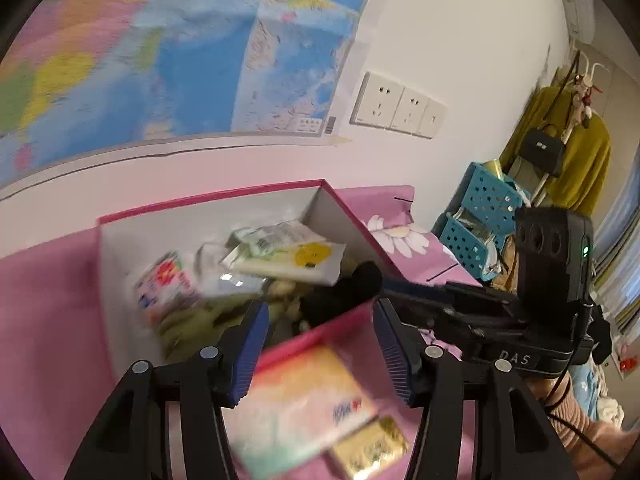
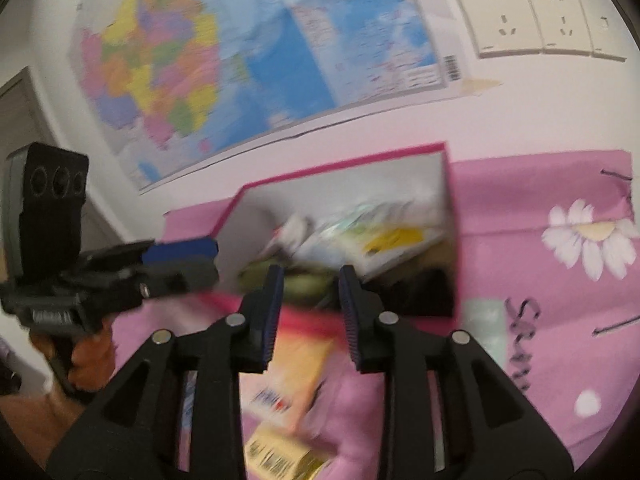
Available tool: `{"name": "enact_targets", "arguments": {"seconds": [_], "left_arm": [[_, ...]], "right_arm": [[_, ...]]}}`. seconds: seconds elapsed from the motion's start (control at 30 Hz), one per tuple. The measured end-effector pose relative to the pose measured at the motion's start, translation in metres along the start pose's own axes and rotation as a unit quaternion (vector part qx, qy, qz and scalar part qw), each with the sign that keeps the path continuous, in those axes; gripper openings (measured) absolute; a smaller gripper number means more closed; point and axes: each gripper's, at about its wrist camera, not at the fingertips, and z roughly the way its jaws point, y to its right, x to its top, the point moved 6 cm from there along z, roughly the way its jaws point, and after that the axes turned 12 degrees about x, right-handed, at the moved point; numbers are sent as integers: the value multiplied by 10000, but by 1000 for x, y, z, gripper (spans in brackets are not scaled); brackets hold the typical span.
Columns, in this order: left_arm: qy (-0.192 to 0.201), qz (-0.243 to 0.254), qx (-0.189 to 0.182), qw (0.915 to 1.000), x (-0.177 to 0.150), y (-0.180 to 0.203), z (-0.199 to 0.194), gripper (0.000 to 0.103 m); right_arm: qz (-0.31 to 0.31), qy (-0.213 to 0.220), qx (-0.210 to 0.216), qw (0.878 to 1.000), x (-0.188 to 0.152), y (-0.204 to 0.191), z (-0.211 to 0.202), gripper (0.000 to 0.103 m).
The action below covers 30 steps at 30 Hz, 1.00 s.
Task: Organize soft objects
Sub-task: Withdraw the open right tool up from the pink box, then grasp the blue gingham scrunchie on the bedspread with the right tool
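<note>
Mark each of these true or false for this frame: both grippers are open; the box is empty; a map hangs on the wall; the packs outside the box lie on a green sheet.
1. Both the left gripper and the right gripper are open and hold nothing: true.
2. The pink box is empty: false, packets fill it.
3. A map hangs on the wall: true.
4. The tissue pack lies on a green sheet: false, the sheet is pink.
</note>
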Motion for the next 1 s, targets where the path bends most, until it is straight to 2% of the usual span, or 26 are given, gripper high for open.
{"name": "enact_targets", "arguments": {"seconds": [0.13, 0.23, 0.4, 0.53, 0.67, 0.83, 1.0], "left_arm": [[151, -240, 26, 9996, -25, -20, -27, 57], [154, -436, 228, 9987, -49, -41, -39, 58], [-222, -754, 431, 9960, -100, -67, -38, 58], [-581, -908, 578, 9925, -134, -81, -29, 58], [-954, -1093, 595, 9876, -164, -92, -19, 58], [-1133, -1160, 512, 9854, -184, -95, -18, 58], [-1243, -962, 318, 9871, -197, -88, -15, 58]], "right_arm": [[-62, -335, 457, 9984, -34, -30, 5, 32], [-147, -608, 704, 9956, -57, -51, 13, 33], [-273, -1119, 1036, 9879, -93, -82, 36, 33], [-246, -1441, 1085, 9833, -111, -91, 60, 40], [-243, -1656, 1012, 9807, -122, -96, 84, 41], [-154, -1803, 915, 9792, -128, -96, 103, 41], [-133, -1810, 792, 9802, -128, -93, 110, 41]]}}
